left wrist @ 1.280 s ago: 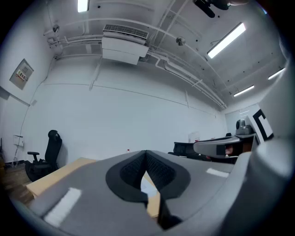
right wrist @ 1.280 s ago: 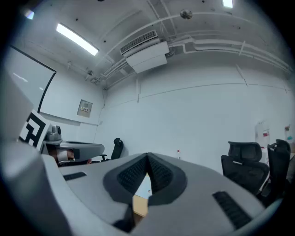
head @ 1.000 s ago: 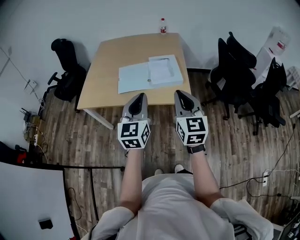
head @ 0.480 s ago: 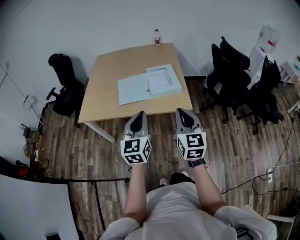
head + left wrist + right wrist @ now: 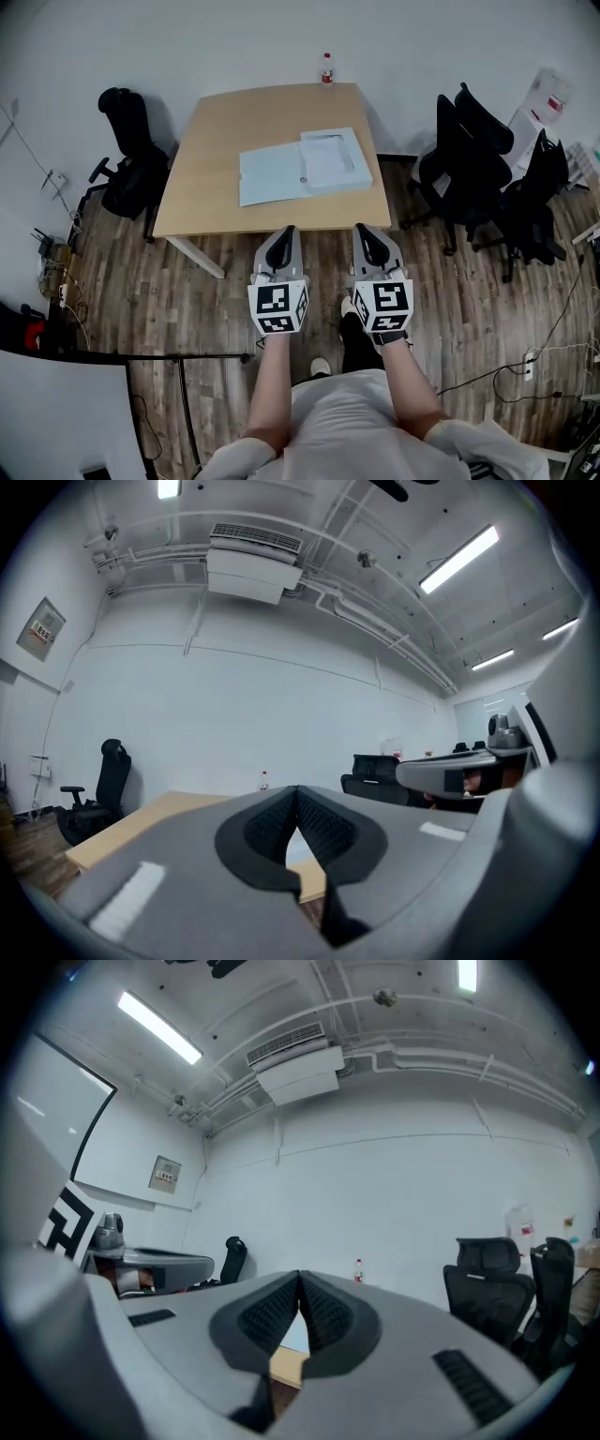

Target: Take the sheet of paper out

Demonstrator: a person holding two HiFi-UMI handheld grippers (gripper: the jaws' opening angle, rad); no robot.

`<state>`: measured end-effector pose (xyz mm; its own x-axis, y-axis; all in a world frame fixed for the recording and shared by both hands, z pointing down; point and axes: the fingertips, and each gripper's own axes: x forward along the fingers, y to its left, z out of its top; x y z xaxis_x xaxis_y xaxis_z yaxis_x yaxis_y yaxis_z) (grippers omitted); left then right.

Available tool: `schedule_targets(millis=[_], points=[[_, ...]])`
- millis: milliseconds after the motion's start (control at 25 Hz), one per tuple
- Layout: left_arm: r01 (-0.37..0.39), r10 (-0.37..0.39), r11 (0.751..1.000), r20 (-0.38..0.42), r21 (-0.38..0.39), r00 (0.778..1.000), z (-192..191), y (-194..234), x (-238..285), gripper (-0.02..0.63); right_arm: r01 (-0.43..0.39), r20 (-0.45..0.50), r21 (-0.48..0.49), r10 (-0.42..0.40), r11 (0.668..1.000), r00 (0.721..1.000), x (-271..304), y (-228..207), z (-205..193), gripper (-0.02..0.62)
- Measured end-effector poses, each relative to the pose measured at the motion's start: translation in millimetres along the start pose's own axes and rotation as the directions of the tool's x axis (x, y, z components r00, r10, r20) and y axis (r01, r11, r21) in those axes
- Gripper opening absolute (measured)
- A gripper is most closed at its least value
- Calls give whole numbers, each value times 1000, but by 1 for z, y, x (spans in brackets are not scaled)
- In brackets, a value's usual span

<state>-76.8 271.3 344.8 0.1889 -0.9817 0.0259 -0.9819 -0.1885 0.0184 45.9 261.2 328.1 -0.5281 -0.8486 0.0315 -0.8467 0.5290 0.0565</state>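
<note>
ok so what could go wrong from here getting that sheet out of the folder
1. The left gripper and right gripper are both shut and short of the table. If the fingers don't open before they reach the sheet of paper, they would likely just shove it.
2. The sheet lies flat in the open folder, so a pinch may crease it or drag the folder along with it.
</note>
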Motion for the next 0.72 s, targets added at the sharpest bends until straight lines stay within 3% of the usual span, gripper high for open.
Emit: schedule_targets(millis=[320,720], points=[[-66,67,996,-25,57,997,0,35,86,9,-66,2,23,66,998,998,93,-28,-9,12],[-68,69,997,-30,31,997,10,65,216,9,-115,5,43,115,992,993,214,-87,0,12]])
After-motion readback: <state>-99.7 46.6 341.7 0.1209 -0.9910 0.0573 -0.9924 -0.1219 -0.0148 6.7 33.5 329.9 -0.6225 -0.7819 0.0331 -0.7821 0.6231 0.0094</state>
